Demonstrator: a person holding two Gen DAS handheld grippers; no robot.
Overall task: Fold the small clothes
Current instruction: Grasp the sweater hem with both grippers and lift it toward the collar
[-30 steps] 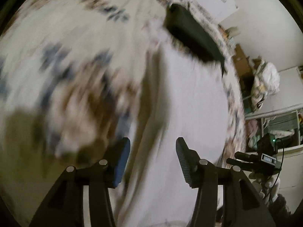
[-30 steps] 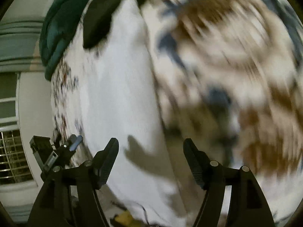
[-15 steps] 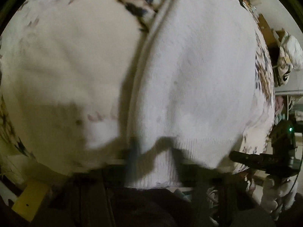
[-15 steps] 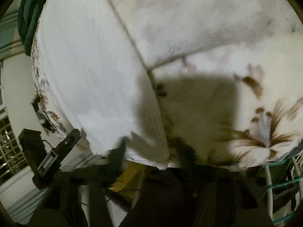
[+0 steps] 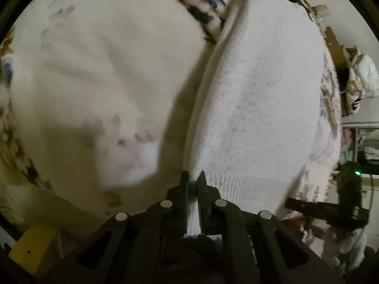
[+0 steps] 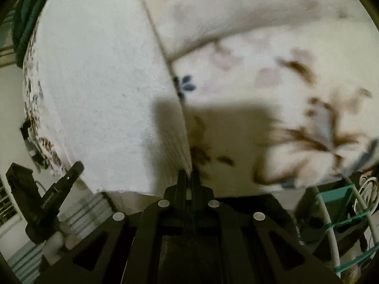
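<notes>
A white knit garment point(image 5: 255, 108) lies flat on a floral bedspread point(image 5: 94, 82). Its ribbed hem faces me at the near edge of the bed. My left gripper point(image 5: 194, 184) is shut on the hem's left corner, with white fabric pinched between the jaws. In the right wrist view the same garment point(image 6: 99, 90) fills the left half, and my right gripper point(image 6: 187, 177) is shut on the hem's right corner. The other gripper shows at the edge of each view, on the right in the left wrist view point(image 5: 331, 210) and on the left in the right wrist view point(image 6: 45, 203).
The bedspread point(image 6: 272, 82) spreads to the right of the garment. A dark green cloth point(image 6: 23, 21) lies at the far end of the bed. A wire rack point(image 6: 341, 224) stands at the lower right. A yellow block point(image 5: 30, 248) sits below the bed edge.
Both grippers came down open from over the bed to the garment's near hem and closed on its two corners. The view has steadied.
</notes>
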